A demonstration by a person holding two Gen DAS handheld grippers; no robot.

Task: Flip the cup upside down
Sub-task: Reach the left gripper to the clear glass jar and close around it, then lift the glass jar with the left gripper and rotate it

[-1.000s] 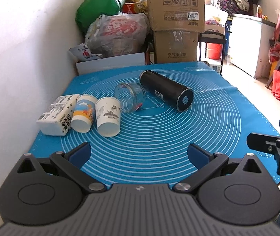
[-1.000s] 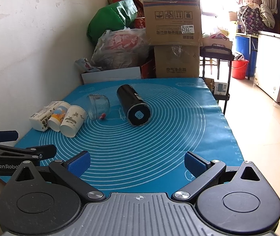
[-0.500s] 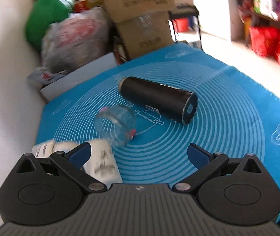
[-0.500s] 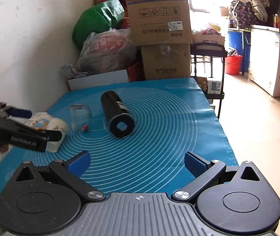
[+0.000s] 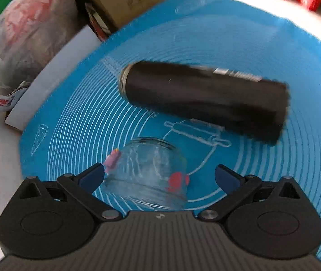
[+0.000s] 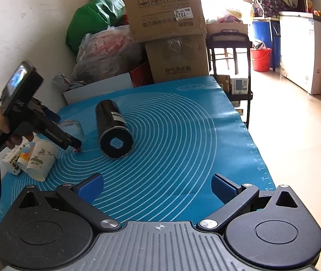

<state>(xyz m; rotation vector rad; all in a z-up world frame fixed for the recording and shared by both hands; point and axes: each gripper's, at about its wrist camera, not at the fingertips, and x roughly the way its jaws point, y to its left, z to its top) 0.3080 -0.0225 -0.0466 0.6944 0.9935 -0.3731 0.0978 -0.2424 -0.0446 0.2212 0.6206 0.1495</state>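
A blue mat is covering the counter, carrying a glass jar, black flask and paper cups lying toward its left edge.

left view close, right far; both share mat.

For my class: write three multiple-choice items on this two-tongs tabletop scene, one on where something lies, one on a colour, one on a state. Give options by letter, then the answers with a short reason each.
1. Where is the clear glass cup?
A. Between the open fingers of the left tongs
B. On top of the cardboard boxes
C. Inside the right tongs

2. What colour is the mat on the table?
A. Red
B. Blue
C. Yellow

3. How does the black flask lie?
A. Upright
B. On its side
C. Hanging from tongs

Answers: 1 A, the left wrist view shows the cup between the two blue pads, jaws apart. 2 B, blue with white rings. 3 B, its round end faces the right tongs, which are open with nothing between them.
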